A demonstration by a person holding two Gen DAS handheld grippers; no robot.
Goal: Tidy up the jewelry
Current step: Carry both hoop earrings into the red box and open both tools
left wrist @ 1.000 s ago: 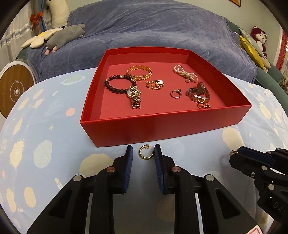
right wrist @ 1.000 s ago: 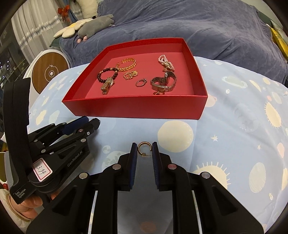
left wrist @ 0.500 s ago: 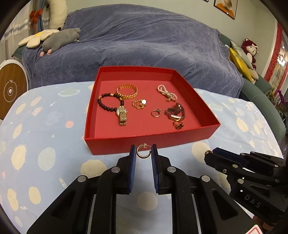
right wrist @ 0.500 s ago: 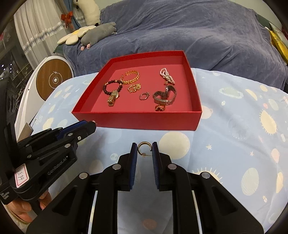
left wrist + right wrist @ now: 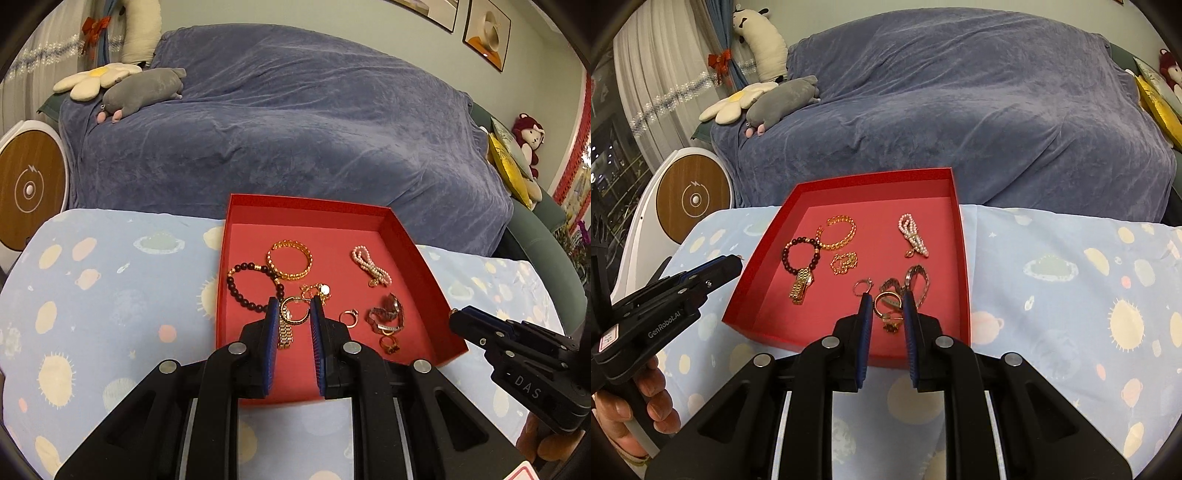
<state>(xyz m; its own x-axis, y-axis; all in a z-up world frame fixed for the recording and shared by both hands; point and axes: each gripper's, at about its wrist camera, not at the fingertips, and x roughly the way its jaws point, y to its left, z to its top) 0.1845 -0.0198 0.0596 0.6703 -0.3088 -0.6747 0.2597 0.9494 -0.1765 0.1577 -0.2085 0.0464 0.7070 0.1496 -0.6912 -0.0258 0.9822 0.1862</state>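
Gold hoop earring (image 5: 295,311) pinched in left gripper (image 5: 294,314) above red tray (image 5: 421,258).

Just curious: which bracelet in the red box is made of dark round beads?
The dark beaded bracelet at the box's left side; the gold chain bracelet and pearl strand are lighter.

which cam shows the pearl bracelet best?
Left wrist: the pearl bracelet lies unobstructed on the red box floor, far right, beads and clasp distinguishable. Right wrist also shows it clear, but a bit smaller.
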